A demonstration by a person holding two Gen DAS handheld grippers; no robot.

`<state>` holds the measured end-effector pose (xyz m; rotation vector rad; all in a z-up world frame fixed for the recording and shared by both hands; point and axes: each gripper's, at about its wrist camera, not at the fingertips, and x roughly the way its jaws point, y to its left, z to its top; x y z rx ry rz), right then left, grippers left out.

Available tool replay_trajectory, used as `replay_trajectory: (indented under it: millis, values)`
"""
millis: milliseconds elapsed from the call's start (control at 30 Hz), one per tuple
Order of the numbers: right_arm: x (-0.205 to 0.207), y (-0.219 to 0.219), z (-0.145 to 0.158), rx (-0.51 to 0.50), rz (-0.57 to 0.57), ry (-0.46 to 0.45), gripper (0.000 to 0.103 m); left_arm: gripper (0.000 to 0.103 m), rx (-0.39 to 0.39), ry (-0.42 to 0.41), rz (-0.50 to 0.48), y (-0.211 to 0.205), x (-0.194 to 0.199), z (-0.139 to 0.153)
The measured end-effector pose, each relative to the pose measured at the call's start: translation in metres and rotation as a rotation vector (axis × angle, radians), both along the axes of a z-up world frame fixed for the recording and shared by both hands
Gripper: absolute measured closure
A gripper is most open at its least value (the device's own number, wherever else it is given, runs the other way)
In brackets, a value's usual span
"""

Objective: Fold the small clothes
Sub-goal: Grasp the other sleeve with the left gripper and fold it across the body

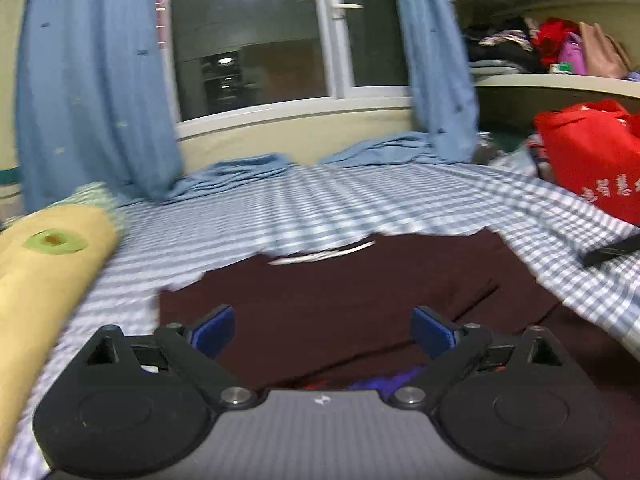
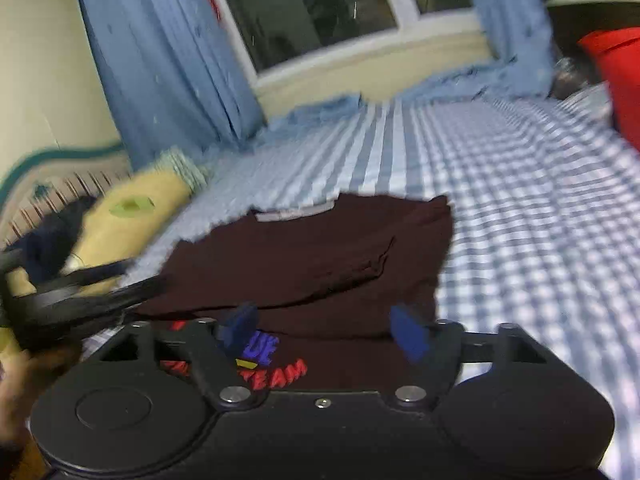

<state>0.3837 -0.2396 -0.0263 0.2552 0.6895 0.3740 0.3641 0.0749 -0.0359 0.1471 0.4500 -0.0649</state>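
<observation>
Blue-padded fingers (image 1: 214,330) of the left gripper (image 1: 323,330) stand wide apart with nothing between them, above the near part of a dark maroon T-shirt (image 1: 340,284) lying partly folded on the checked bed sheet (image 1: 280,208); the right gripper (image 2: 326,330) shows its fingers moderately apart, no cloth visibly pinched. Judged from the doubled upper layer, a fold has been laid and the next move calls for fresh holds on the near hem or side edges. Only the right view shows the printed lettering (image 2: 276,366) and the left tool's blurred frame; only the left shows the red bag (image 1: 592,156).
</observation>
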Motion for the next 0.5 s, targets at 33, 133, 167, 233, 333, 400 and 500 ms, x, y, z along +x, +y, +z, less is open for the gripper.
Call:
replay_trajectory:
  millis: [33, 133, 167, 233, 333, 400, 500]
  values:
    - [0.024, 0.013, -0.006, -0.042, 0.001, 0.013, 0.052, 0.006, 0.001, -0.002, 0.014, 0.012, -0.016, 0.002]
    - [0.077, 0.047, -0.022, -0.127, 0.002, 0.045, 0.056, 0.006, 0.026, -0.012, 0.082, 0.042, -0.049, 0.006]
    - [0.093, 0.060, -0.027, -0.149, 0.003, 0.044, 0.056, 0.006, 0.042, -0.012, 0.107, 0.049, -0.058, 0.005]
    - [0.115, 0.080, -0.039, -0.172, 0.010, 0.043, 0.056, 0.006, 0.070, -0.012, 0.153, 0.065, -0.075, 0.005]
    - [0.142, 0.102, -0.067, -0.266, -0.011, 0.103, 0.055, 0.005, 0.079, -0.001, 0.189, 0.084, -0.096, 0.005]
    - [0.151, 0.105, -0.087, -0.330, -0.033, 0.159, 0.054, 0.005, 0.081, 0.006, 0.195, 0.092, -0.109, 0.001]
    - [0.151, 0.101, -0.093, -0.318, -0.060, 0.162, 0.048, 0.005, 0.111, 0.013, 0.208, 0.098, -0.124, -0.007]
